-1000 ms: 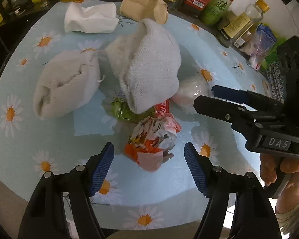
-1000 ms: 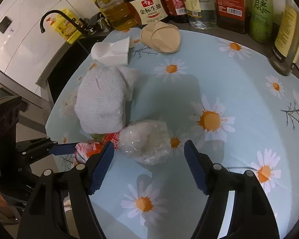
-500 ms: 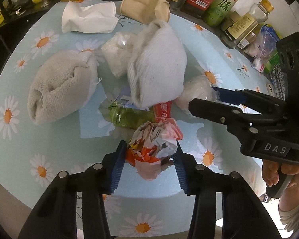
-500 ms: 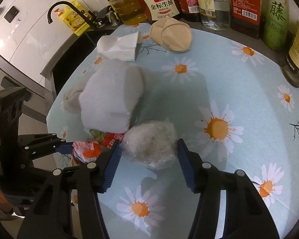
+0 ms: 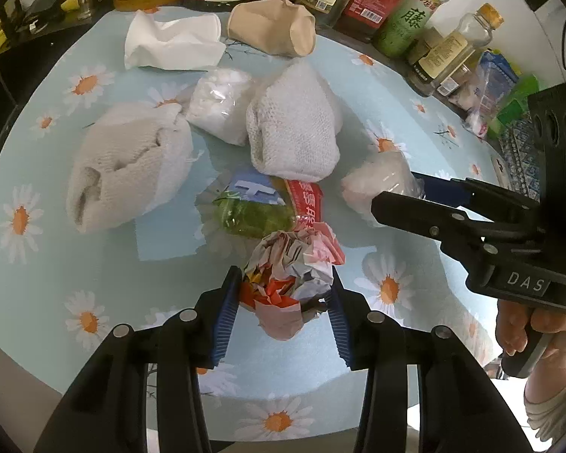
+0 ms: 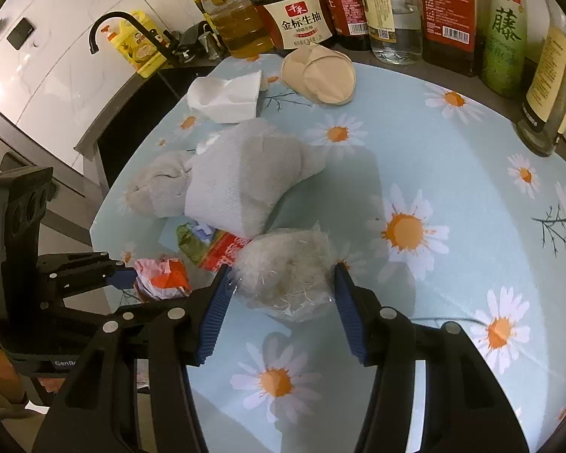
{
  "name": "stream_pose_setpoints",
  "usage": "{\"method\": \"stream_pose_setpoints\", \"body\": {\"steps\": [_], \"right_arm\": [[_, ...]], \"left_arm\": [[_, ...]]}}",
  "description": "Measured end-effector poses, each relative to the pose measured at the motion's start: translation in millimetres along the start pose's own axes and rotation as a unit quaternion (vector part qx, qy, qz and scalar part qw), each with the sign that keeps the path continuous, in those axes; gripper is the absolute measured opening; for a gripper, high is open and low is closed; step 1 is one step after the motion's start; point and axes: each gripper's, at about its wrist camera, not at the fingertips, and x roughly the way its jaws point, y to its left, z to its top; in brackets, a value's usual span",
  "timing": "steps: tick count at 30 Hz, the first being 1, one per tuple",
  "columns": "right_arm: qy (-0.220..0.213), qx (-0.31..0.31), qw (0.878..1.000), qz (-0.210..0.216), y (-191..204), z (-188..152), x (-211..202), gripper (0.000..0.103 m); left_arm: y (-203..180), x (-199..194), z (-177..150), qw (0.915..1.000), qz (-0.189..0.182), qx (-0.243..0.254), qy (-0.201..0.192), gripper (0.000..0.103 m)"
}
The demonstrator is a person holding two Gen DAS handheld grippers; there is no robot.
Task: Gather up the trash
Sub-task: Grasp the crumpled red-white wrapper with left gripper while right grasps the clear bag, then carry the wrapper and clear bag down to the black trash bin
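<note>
My left gripper (image 5: pixel 283 298) is shut on a crumpled orange, white and pink wrapper ball (image 5: pixel 290 268) near the table's front edge; the ball also shows in the right wrist view (image 6: pixel 162 277). My right gripper (image 6: pixel 281 290) is shut on a clear plastic bag wad (image 6: pixel 286 273), which shows in the left wrist view (image 5: pixel 377 185) between the right fingers. A green and red snack wrapper (image 5: pixel 260 207) lies flat between the two wads.
Two white knitted cloths (image 5: pixel 294 128) (image 5: pixel 128 166), another clear bag (image 5: pixel 222 105), a white tissue (image 5: pixel 169 41) and a tan crushed cup (image 5: pixel 275 30) lie on the daisy tablecloth (image 5: pixel 56 271). Sauce and oil bottles (image 6: pixel 302 7) line the back edge.
Both grippers moved forward and closed: the left onto the crumpled wrapper ball, the right onto the clear plastic wad. The second clear bag behind the cloths came into view.
</note>
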Motion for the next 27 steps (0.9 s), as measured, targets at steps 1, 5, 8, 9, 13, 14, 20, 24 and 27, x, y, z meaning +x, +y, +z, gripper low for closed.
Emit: {"method": "stream_pose_setpoints", "body": {"steps": [1,5,8,9,13,14,20,24,27], "right_arm": [[-0.002,0.001,1.0,-0.003,2,-2,-1,0.054],[-0.01,0.01,1.0,-0.016,13,-9,-8,0.054],[-0.015,0.018,0.999,-0.026,23,-17,-12,0.054],[-0.016,0.021,0.999,-0.029,26,-18,-13,0.054],[-0.017,0.034,0.998,-0.045,44,-31,-16,0.054],[-0.018,0.038,0.998,-0.048,49,-34,-17,0.054],[-0.017,0.05,0.997,-0.058,81,-51,-15,0.054],[-0.015,0.06,0.996,-0.059,108,-63,-8,0.054],[-0.011,0.065,0.996,-0.056,127,-72,-2,0.054]], "left_arm": [[1,-2,-1,1.0,-0.002,0.002,-0.001,0.042],[7,-12,-4,0.9998,-0.01,0.011,-0.009,0.042],[13,-19,-7,0.9996,-0.015,0.018,-0.014,0.042],[15,-22,-8,0.9995,-0.017,0.02,-0.015,0.042],[22,-33,-15,0.9988,-0.028,0.034,-0.022,0.042],[25,-35,-17,0.9987,-0.029,0.036,-0.023,0.042],[50,-51,-34,0.9978,-0.043,0.045,-0.025,0.042],[72,-60,-48,0.9976,-0.047,0.047,-0.021,0.042],[86,-65,-58,0.9974,-0.05,0.051,-0.013,0.042]]}}
